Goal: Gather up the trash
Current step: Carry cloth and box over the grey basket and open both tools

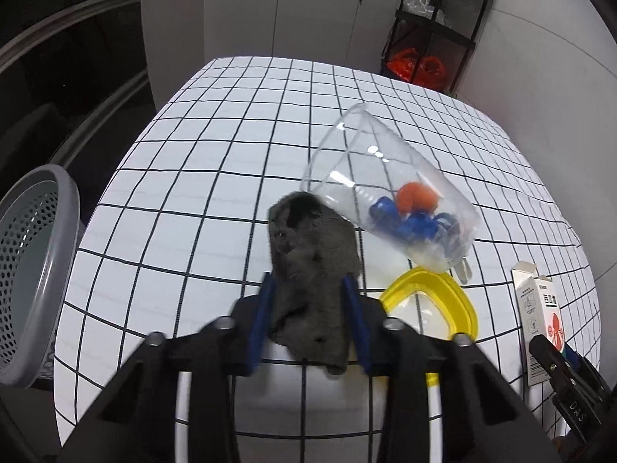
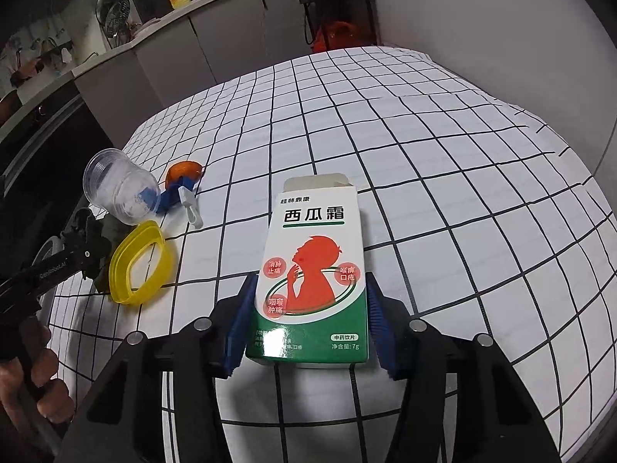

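Left wrist view: left gripper (image 1: 308,308) clamps grey cloth (image 1: 308,270); basket (image 1: 34,270) lies left of it. Right gripper (image 2: 310,316) grips box (image 2: 314,270).

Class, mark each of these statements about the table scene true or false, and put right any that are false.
1. The left tongs are closed on a grey cloth. True.
2. The clear plastic cup stands upright. False: it lies on its side on the checked tablecloth.
3. The medicine box between the right tongs is red and blue. False: it is white and green with a red figure.
4. A yellow ring-shaped lid lies on the tablecloth near the cup. True.
5. The grey perforated basket sits in the middle of the table. False: it is at the table's edge, on the left of the left-wrist view.
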